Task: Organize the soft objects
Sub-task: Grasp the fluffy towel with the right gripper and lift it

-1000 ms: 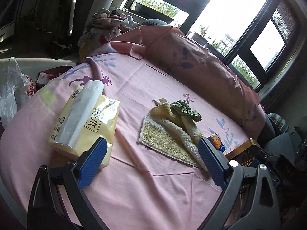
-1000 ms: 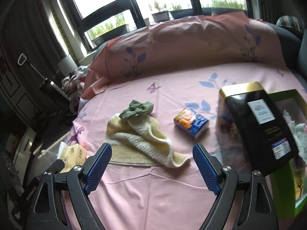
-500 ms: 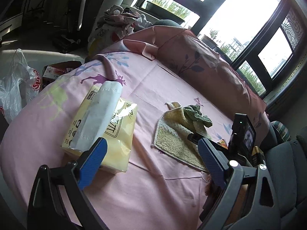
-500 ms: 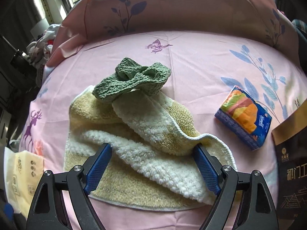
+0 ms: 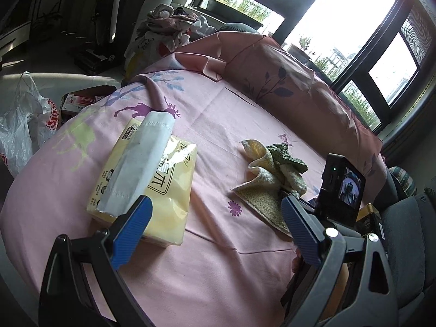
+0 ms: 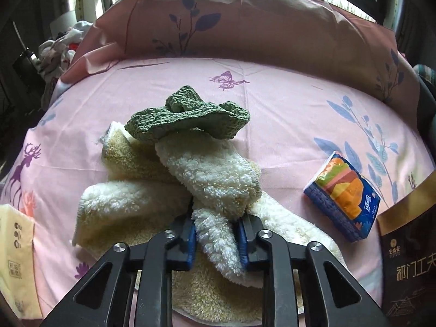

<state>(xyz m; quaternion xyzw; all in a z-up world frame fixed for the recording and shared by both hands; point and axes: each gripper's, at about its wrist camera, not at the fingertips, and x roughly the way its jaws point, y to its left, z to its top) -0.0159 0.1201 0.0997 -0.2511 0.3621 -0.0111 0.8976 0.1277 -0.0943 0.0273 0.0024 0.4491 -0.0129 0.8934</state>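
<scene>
A cream-yellow fluffy towel [image 6: 169,204] lies bunched on the pink bedsheet [image 6: 286,109], with a green knitted cloth [image 6: 188,117] on top of it. My right gripper [image 6: 216,234] is shut on a fold of the towel at its near edge. In the left wrist view the towel [image 5: 259,188] and green cloth [image 5: 286,158] lie at centre right, with the right gripper's body [image 5: 340,188] beside them. My left gripper [image 5: 215,229] is open and empty above the sheet, its left finger near a yellow tissue pack [image 5: 152,179].
A small blue and orange tissue packet [image 6: 346,199] lies right of the towel. A dark box with gold trim [image 6: 408,245] sits at the far right. A long pink pillow [image 6: 259,19] lines the back. A plastic bag [image 5: 21,120] and clothes pile [image 5: 169,24] lie beyond the bed's left edge.
My right gripper moved down onto the towel and shut on a fold, bunching the towel. My left gripper stayed open and shifted slightly back.
</scene>
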